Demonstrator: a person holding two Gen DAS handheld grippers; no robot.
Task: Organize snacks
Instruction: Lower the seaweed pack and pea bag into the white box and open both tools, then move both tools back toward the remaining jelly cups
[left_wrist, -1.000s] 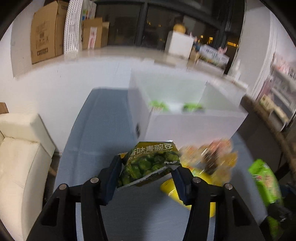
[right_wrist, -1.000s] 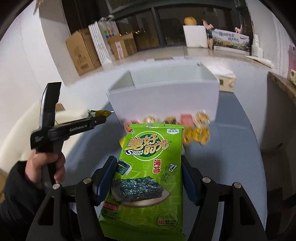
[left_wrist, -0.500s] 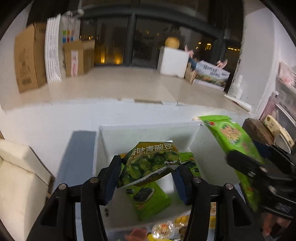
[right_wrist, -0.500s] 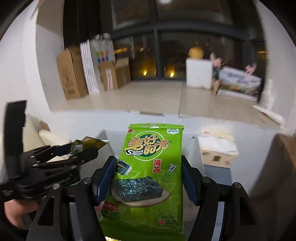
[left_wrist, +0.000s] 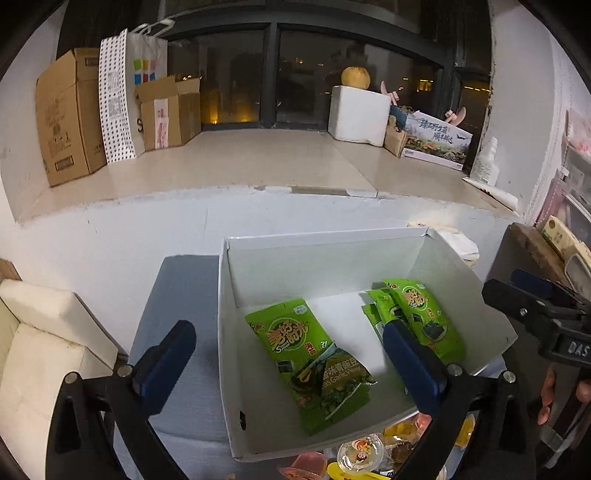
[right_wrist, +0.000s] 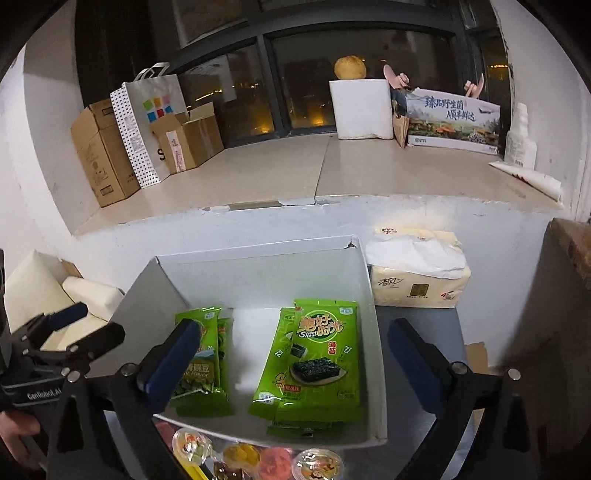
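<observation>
Seaweed packet (right_wrist: 317, 358) reading "Sweet Hour", "Garlic Flavor" pea packet (left_wrist: 338, 384) — both claws (left_wrist: 288, 360) (right_wrist: 291, 360) opening, empty.

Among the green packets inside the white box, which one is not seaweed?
The garlic green pea packet, darker, lying on top of the left seaweed packet; all others are bright green seaweed.

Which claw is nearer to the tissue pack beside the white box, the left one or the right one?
Right. The right claw, jaws opening and empty, hangs over the white box's side next to the tissue pack. The left claw, also opening and empty, is over the far side.
</observation>
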